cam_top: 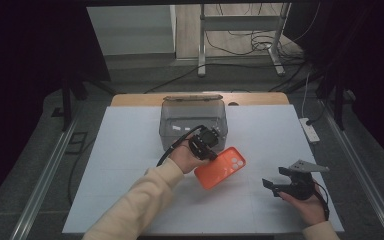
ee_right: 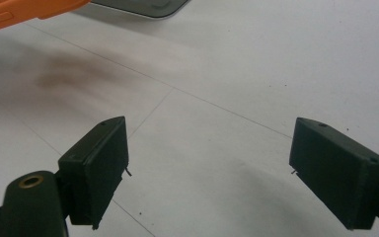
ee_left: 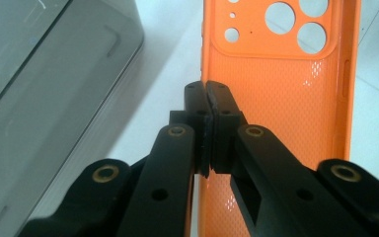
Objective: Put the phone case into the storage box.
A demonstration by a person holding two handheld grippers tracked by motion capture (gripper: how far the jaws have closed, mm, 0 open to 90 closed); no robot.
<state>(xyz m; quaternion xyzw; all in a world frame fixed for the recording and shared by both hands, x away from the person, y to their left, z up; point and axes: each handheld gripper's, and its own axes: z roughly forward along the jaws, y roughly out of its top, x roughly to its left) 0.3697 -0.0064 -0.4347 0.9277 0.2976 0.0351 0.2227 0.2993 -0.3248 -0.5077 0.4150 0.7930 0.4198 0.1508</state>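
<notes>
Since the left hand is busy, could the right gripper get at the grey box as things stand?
Probably yes: the right gripper is open and empty, with bare white table toward the grey box. The orange phone case, pinched by the left gripper, lies left of that path.

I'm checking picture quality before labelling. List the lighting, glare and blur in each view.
High view: dim surround, the white table lit, the orange phone case sharp. Left gripper view: small glare spots on the case, the jaws near the lens soft. Right gripper view: soft shadow patches on the table, right gripper slightly blurred.
</notes>
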